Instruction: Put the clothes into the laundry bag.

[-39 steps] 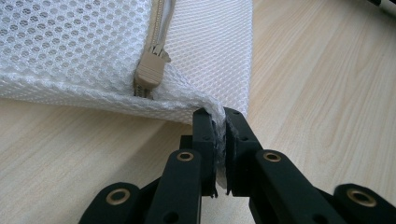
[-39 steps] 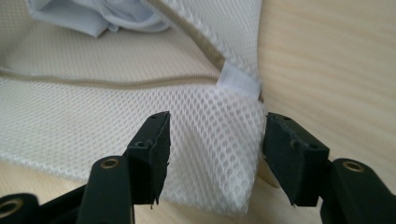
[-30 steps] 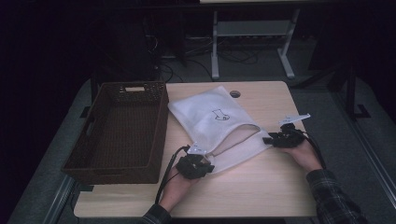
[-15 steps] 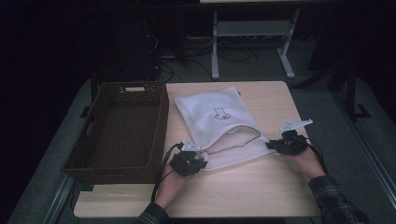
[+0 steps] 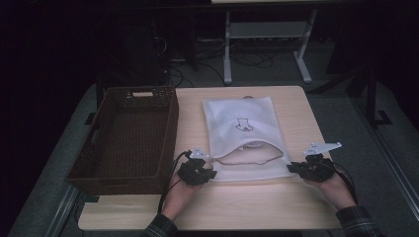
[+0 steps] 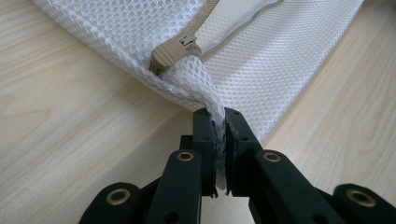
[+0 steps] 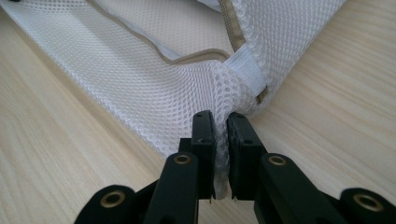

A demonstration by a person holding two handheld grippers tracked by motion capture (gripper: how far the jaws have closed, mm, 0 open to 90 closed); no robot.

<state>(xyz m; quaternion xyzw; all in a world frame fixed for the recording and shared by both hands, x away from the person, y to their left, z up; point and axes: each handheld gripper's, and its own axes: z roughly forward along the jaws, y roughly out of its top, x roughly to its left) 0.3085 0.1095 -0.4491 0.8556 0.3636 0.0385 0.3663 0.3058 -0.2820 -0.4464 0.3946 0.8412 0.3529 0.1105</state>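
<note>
Both grippers are pinching the white mesh bag (image 5: 244, 131), lying mid-table: the left gripper (image 5: 196, 173) at its seven-o'clock corner, the right gripper (image 5: 312, 169) at five o'clock, jaws closed on fabric. The spreading step seems underway; next probably calls for lifting it toward the wicker basket (image 5: 129, 136) at nine o'clock.
</note>
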